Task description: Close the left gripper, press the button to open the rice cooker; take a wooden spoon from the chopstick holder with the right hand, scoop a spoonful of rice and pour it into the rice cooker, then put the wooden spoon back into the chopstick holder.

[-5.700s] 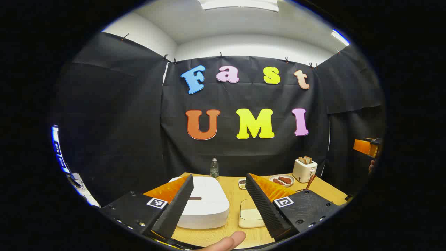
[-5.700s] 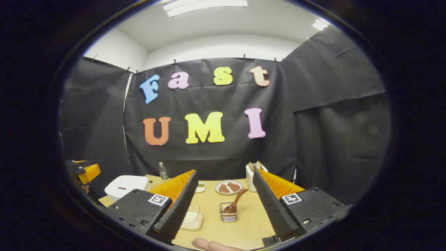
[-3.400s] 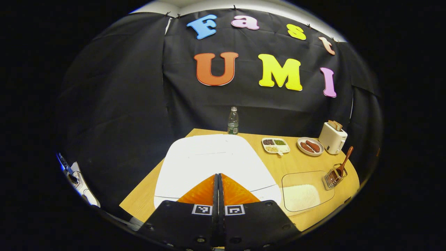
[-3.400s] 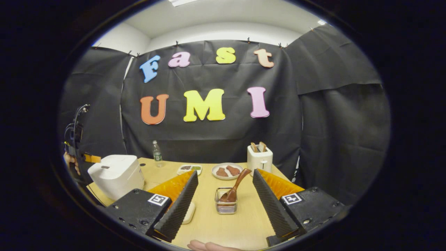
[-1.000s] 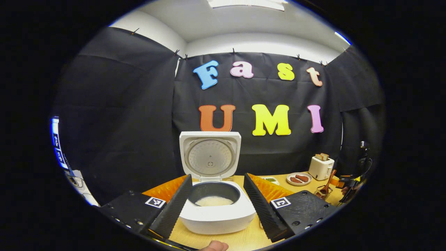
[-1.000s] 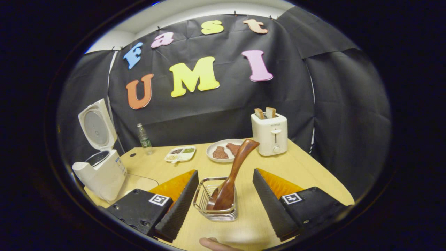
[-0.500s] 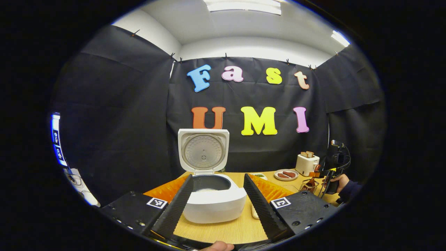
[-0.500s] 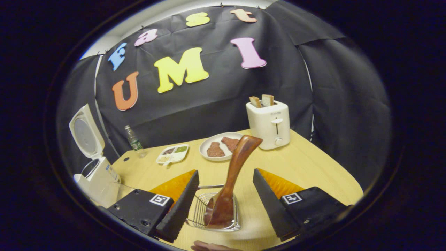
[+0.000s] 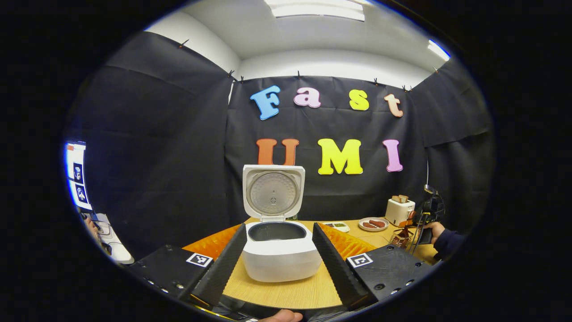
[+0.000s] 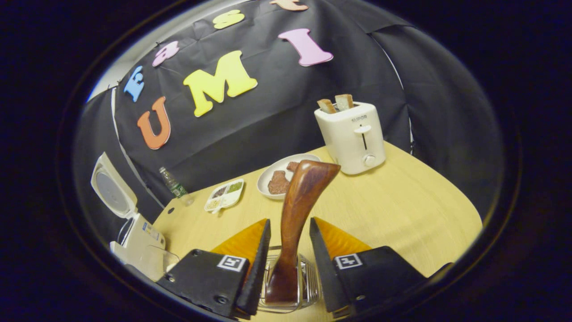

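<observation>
My right gripper (image 10: 289,250) narrowed around the spoon (image 10: 297,214) in the holder (image 10: 308,286), contact unclear, my left gripper (image 9: 277,257) spread wide, cooker (image 9: 279,250) lid up.

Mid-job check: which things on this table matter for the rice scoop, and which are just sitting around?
Job:
rice cooker, lid up
wooden spoon, between the right gripper fingers
chopstick holder

Bystanders:
toaster
plate
snack tray
bottle

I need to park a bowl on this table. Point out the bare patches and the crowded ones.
The widest bare stretch of table lies in front of the toaster, on the right gripper's right. A smaller patch lies between the sectioned snack tray and the wire chopstick holder. It is crowded along the back, around the meat plate and bottle, and beside the open rice cooker.
</observation>
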Demonstrator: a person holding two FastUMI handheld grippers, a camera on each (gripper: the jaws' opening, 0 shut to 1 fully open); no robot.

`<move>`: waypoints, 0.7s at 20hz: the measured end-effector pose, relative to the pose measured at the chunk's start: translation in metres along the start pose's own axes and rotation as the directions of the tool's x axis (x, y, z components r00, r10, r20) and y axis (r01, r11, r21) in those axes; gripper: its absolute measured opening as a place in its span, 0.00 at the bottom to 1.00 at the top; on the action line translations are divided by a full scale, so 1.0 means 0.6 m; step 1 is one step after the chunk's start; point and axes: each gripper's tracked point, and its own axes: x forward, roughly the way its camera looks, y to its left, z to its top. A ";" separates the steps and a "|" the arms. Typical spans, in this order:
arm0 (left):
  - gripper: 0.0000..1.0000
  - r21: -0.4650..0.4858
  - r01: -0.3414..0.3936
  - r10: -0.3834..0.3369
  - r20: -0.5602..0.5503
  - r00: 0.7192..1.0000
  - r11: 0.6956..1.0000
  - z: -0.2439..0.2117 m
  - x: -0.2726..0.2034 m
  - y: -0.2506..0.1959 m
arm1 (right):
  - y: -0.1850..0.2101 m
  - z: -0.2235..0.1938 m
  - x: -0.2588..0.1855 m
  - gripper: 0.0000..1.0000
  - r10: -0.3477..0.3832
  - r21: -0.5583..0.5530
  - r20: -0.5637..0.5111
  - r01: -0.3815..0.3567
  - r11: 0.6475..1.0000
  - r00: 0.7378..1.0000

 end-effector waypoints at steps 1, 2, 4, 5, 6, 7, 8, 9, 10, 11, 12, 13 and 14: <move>0.94 -0.002 0.010 -0.010 -0.010 1.000 1.000 -0.005 -0.001 -0.003 | 0.002 0.009 -0.005 0.35 -0.002 -0.001 0.001 0.002 1.000 1.000; 0.94 -0.003 0.015 -0.015 -0.012 1.000 1.000 -0.008 -0.001 -0.003 | 0.004 0.010 -0.006 0.31 -0.007 0.000 -0.001 0.007 1.000 1.000; 0.94 -0.008 0.017 -0.018 -0.027 0.999 1.000 -0.012 -0.002 0.001 | 0.017 0.014 -0.018 0.23 -0.004 -0.004 0.011 0.004 1.000 1.000; 0.94 -0.010 0.015 -0.015 -0.030 0.999 1.000 -0.011 -0.001 0.004 | 0.017 0.018 -0.024 0.19 -0.013 -0.014 0.024 0.013 1.000 1.000; 0.94 -0.013 0.015 -0.015 -0.033 0.999 1.000 -0.013 -0.001 0.007 | 0.024 0.025 -0.034 0.18 -0.010 -0.024 0.039 0.011 1.000 0.999; 0.94 -0.017 0.015 -0.016 -0.033 0.999 1.000 -0.014 -0.003 0.008 | 0.029 0.032 -0.044 0.17 -0.012 -0.035 0.053 0.013 0.999 0.999; 0.94 -0.022 0.017 -0.017 -0.030 0.999 1.000 -0.014 -0.006 0.009 | 0.034 0.039 -0.053 0.17 -0.010 -0.045 0.065 0.013 0.999 0.998; 0.94 -0.027 0.020 -0.021 -0.028 0.999 0.999 -0.014 -0.010 0.009 | 0.040 0.045 -0.065 0.17 -0.012 -0.062 0.082 0.017 0.998 0.997; 0.94 -0.028 0.023 -0.024 -0.030 0.999 0.999 -0.019 -0.012 0.009 | 0.045 0.054 -0.075 0.17 -0.013 -0.077 0.098 0.021 0.997 0.995; 0.94 -0.026 0.023 -0.024 -0.033 0.999 0.999 -0.021 -0.012 0.011 | 0.051 0.061 -0.085 0.17 -0.017 -0.093 0.116 0.028 0.995 0.993; 0.94 -0.024 0.020 -0.020 -0.034 0.999 1.000 -0.023 -0.014 0.015 | 0.056 0.072 -0.098 0.17 -0.027 -0.110 0.137 0.042 0.993 0.990; 0.94 -0.024 0.016 -0.017 -0.037 0.999 1.000 -0.024 -0.017 0.018 | 0.061 0.080 -0.110 0.17 -0.036 -0.129 0.157 0.056 0.990 0.987; 0.94 -0.027 0.016 -0.017 -0.040 0.999 0.999 -0.027 -0.021 0.020 | 0.069 0.089 -0.123 0.17 -0.040 -0.150 0.175 0.067 0.986 0.984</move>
